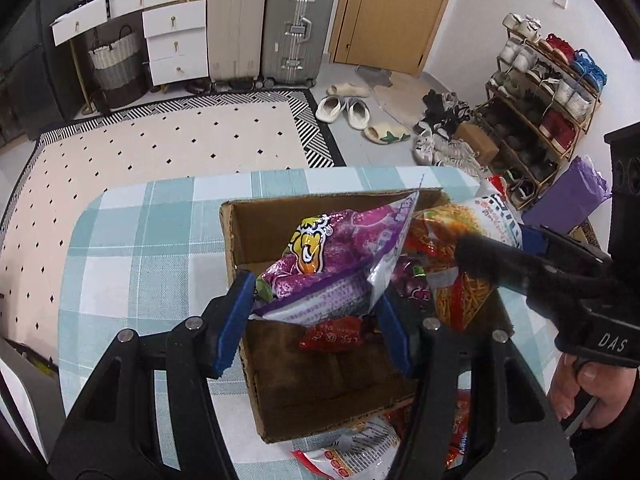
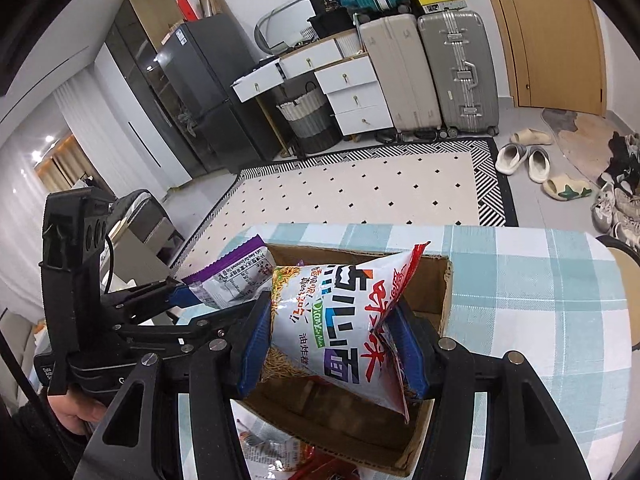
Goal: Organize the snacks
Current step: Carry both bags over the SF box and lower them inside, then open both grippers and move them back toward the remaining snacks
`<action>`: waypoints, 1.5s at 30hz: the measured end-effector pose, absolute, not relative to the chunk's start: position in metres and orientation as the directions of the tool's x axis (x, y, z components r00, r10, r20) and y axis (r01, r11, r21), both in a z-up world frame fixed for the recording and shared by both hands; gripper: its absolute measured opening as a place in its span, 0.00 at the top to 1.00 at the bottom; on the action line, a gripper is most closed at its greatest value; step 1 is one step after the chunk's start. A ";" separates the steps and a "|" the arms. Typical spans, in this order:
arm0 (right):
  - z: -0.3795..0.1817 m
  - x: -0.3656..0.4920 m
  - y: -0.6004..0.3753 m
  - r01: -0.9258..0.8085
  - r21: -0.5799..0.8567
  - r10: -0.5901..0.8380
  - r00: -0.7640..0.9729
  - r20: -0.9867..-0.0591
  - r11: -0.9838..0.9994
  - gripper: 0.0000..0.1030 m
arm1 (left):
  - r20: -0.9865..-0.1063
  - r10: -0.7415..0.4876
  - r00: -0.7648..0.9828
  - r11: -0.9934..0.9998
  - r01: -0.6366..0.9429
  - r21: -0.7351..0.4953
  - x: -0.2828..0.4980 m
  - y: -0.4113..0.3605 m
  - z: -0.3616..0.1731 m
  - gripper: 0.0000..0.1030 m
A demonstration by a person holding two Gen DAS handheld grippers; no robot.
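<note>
An open cardboard box (image 1: 256, 224) stands on the checked tablecloth; it also shows in the right wrist view (image 2: 444, 292). My left gripper (image 1: 316, 316) is shut on a purple snack bag (image 1: 332, 256) and holds it over the box. My right gripper (image 2: 332, 344) is shut on a white and red noodle snack bag (image 2: 336, 320), also over the box; that bag shows in the left wrist view (image 1: 452, 248). A small red packet (image 1: 336, 334) lies inside the box. The purple bag's end (image 2: 236, 272) shows in the right wrist view.
More snack bags (image 1: 356, 452) lie on the table in front of the box. The table edge (image 1: 280, 172) runs beyond the box, with a rug, suitcases (image 1: 264, 24), slippers and a shoe rack (image 1: 544, 92) on the floor behind.
</note>
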State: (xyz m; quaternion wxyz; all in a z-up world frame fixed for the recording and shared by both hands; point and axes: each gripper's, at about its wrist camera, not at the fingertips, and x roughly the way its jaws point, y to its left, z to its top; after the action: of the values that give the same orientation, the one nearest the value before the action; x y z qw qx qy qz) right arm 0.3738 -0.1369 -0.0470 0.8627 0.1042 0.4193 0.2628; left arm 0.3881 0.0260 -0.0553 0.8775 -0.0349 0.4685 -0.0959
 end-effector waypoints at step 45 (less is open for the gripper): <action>0.056 0.119 -0.200 -0.478 0.275 0.550 0.749 -0.368 0.834 0.03 | -0.489 -0.089 0.868 0.996 0.082 -0.036 0.106 0.019 0.061 0.01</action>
State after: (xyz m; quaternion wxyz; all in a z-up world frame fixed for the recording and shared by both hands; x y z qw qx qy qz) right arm 0.1188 -0.1995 0.0561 0.9316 0.0819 0.2220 0.2758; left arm 0.1062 0.0189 0.0608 0.9664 -0.0073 0.2533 -0.0441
